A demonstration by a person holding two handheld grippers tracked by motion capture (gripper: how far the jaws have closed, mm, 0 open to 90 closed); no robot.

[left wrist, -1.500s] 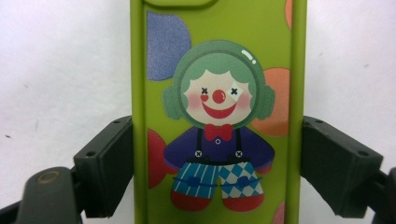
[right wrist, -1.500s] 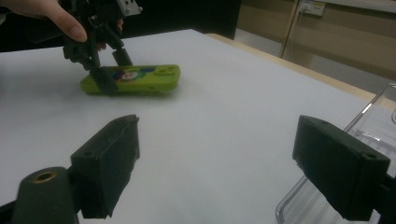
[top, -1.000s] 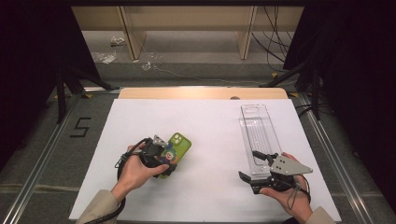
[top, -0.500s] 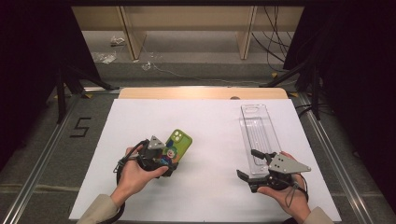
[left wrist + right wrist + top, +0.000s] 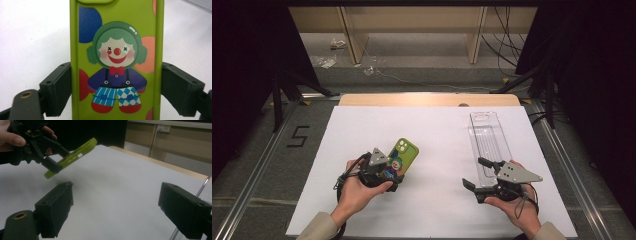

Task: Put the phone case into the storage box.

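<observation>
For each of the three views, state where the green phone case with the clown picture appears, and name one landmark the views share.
High view: green phone case left of centre, its lower end in the left gripper.
Left gripper view: the case runs up the middle, clamped between the two black jaws.
Right gripper view: the case is upper left, seen edge-on, tilted and lifted off the table.
Shared landmark: the white table sheet.

green phone case point(image 5: 402, 157) with clown print, lifted clear of table, tilted, far end raised, print facing up.
</observation>
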